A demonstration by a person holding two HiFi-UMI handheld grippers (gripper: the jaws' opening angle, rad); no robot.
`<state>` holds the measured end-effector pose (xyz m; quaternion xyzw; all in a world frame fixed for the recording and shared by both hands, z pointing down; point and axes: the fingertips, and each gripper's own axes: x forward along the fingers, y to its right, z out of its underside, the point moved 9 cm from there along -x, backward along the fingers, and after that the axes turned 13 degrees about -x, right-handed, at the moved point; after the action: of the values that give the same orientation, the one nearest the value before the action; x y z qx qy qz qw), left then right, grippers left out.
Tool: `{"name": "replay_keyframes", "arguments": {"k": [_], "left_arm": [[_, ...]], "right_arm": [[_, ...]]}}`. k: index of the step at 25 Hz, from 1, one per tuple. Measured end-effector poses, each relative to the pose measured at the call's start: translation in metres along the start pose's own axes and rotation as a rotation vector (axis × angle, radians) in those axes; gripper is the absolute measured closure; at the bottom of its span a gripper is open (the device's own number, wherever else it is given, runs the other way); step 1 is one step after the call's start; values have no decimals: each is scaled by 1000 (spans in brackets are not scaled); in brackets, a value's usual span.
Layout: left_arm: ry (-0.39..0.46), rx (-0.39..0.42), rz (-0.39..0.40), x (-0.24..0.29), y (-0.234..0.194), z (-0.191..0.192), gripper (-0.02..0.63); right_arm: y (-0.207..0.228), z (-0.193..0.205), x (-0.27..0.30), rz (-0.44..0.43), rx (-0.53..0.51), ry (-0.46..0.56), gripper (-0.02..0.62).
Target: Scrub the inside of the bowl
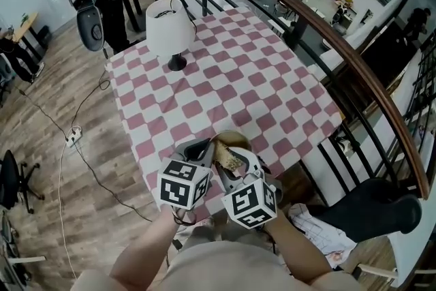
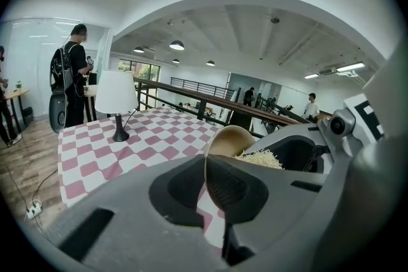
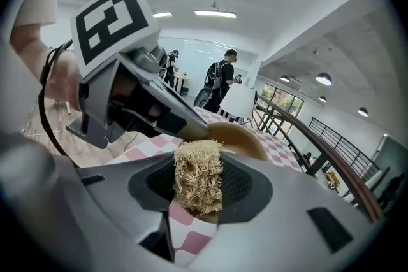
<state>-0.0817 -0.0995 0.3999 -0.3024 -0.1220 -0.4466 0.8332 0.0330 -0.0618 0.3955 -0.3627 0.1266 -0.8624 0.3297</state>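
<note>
Tan bowl [image 1: 235, 138] tipped on its side at near edge of checkered tabletop [image 1: 231, 71], rim pinched between closed jaws of left gripper [image 2: 205, 183]. Straw-coloured fibre scrubbing pad [image 3: 199, 169] clamped in right gripper [image 3: 197, 191], held at bowl's mouth; contact not discernible. White table lamp [image 1: 169, 27] near far left corner.

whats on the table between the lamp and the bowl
Only bare checked tablecloth lies between the lamp and the bowl; the head view shows it.
</note>
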Motion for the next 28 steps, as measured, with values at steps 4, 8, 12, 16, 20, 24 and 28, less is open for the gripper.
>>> {"name": "replay_keyframes", "arguments": {"k": [4,8,12,16,20,24,28], "left_arm": [[-4,85,-16,-6,3,-2,586],[-61,110,3,-2,6,3,586],[-78,157,-9,-6,11,5,588],[-82,125,-8,-6,7,8,588],[-53,69,-16,-10,-1,7,588],[-4,27,-24,-13,-4,2,588],[14,5,-18,-11,-3,-3,588]], "right_arm": [[3,-7,-2,-31,3,26,445],[1,-6,0,-16,-101,-27,445],[0,-14,-1,44,-250,-89,445],[9,-17,-5,78,-255,-88,445],[16,-21,-13,129,-264,-102,445],[19,-22,-19,159,-271,-106,445],[15,-15,-17,156,-339,-143,445]]}}
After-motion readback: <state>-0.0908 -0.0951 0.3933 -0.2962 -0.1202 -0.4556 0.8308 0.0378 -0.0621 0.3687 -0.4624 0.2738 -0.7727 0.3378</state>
